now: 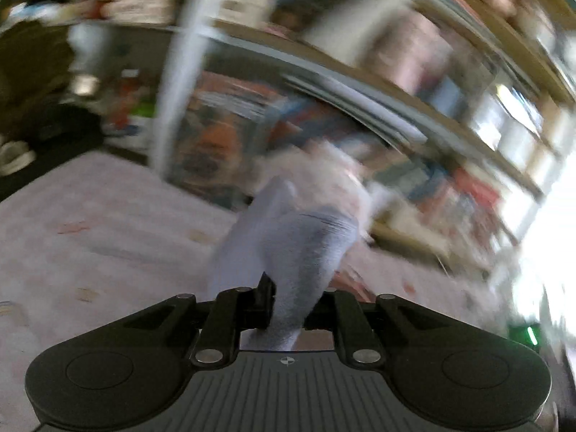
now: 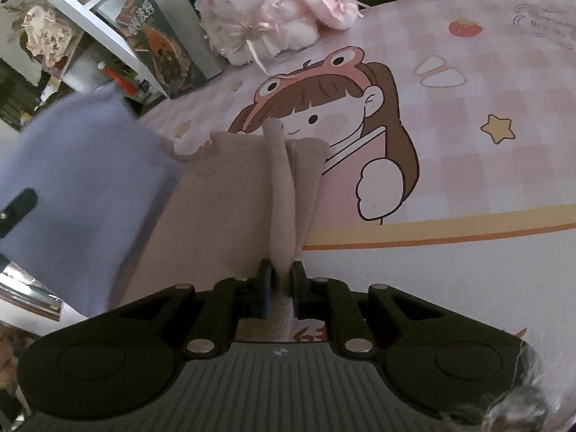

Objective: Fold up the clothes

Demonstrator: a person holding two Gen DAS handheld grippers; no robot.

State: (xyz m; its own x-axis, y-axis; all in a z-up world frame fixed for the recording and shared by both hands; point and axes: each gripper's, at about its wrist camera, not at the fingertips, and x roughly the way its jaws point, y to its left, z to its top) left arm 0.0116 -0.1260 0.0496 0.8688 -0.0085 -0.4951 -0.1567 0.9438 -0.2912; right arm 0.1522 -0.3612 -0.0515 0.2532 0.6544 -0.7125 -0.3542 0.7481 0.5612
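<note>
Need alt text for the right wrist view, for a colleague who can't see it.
The right gripper is shut on a raised fold of a beige garment lying on a pink checked cartoon mat. A lavender garment hangs blurred at the left, and a pink plush toy sits at the mat's far edge before shelves.

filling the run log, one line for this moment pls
left gripper shut on lilac cloth | right gripper shut on beige cloth | mat

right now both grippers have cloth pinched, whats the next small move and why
Probably lower the left gripper so its lavender cloth meets the beige cloth. The lavender hangs lifted, while the right gripper pins a beige ridge on the mat.
</note>
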